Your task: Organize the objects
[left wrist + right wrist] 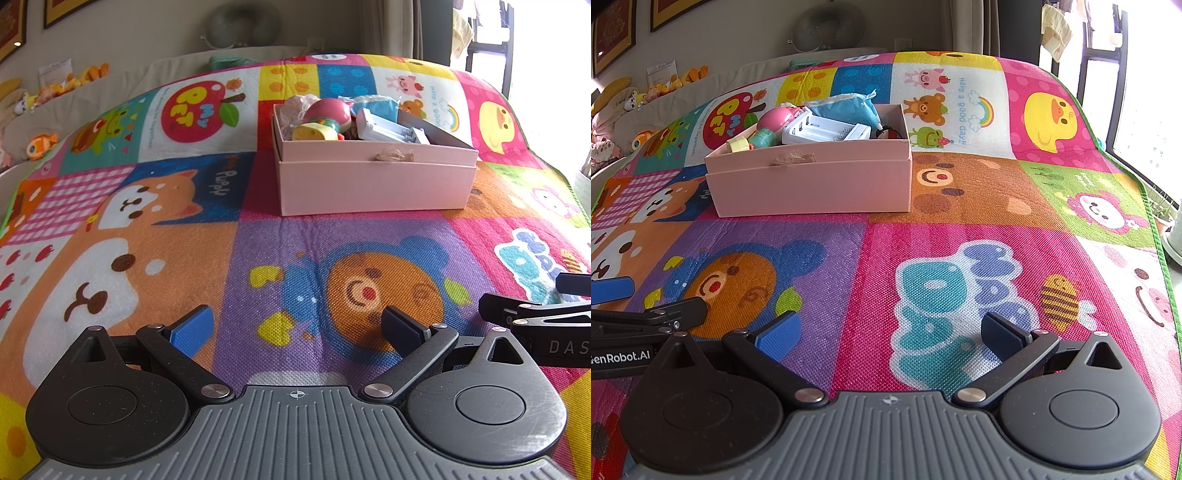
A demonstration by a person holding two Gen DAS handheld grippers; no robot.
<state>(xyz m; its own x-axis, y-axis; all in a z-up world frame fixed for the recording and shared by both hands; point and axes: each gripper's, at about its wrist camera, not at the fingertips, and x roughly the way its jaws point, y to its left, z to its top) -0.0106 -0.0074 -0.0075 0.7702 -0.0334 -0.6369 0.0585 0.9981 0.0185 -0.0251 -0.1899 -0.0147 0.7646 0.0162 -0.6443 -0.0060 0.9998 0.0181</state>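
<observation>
Pink box sits on the colourful play mat, well ahead of both grippers, and every place below is told from it. It looks like a tray nested in its own lid, with a scrap of tape on the near wall. Inside, towards the box's left end, lie a pink ball-shaped toy and a yellow and teal toy; a white battery charger lies across the middle, and a blue pouch rests against the far wall behind the charger. A pale lacy bundle fills the far left corner.

On the near side of the box, over the printed bear on the purple square, hangs the left gripper with its blue pads spread wide and nothing between them. Just to its right, over the pink square with the teal lettering, hangs the right gripper, likewise spread wide and empty. The two tools are close beside each other, each one's edge showing in the other's camera.

Beyond the box, past the far edge of the mat, a grey neck pillow leans against the wall.
</observation>
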